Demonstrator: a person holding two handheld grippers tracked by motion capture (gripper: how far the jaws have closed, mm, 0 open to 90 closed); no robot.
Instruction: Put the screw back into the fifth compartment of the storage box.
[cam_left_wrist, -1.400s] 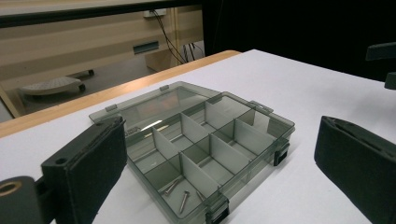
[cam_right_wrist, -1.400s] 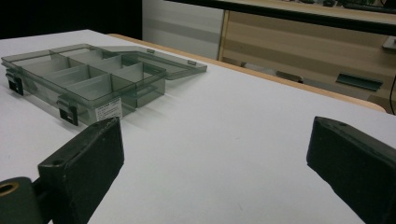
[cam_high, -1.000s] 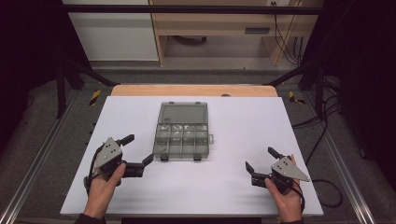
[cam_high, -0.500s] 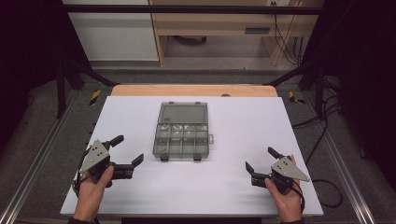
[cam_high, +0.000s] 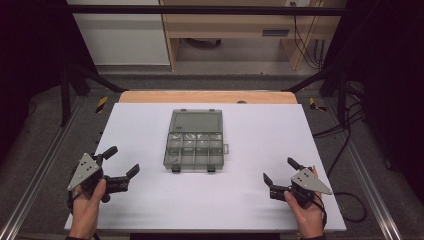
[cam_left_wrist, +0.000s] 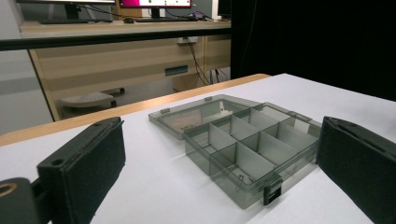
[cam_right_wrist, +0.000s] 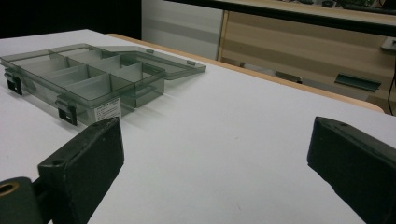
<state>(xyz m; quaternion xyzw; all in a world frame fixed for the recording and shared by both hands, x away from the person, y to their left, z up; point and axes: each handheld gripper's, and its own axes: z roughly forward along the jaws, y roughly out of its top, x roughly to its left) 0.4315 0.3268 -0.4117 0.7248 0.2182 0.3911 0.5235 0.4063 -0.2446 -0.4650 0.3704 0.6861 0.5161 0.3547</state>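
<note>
High view has the clear compartment organizer box (cam_high: 194, 141) sitting mid-tabletop (cam_high: 260, 200), lid flipped flat open on its far side, two dark latches on the near edge. Left claw (cam_high: 121, 163) is off to the box's near-left, well apart from it, jaws spread with nothing between them. Right claw (cam_high: 278, 173) is off to the box's near-right, also well apart, also spread wide and empty.

Left gripper view looks straight at the box (cam_left_wrist: 243, 140), and the compartments look empty as far as I can tell, maybe some tiny bits in the nearest one, too small to say. Right gripper view catches the box (cam_right_wrist: 88, 77) from its side with a small label on the wall.

My guess is the job is closing it. If so, I'd bring one claw in to steady the tray's near edge by the latches and use the other to pinch the lid's far rim, since thin plastic slides easily on that smooth white surface.
</note>
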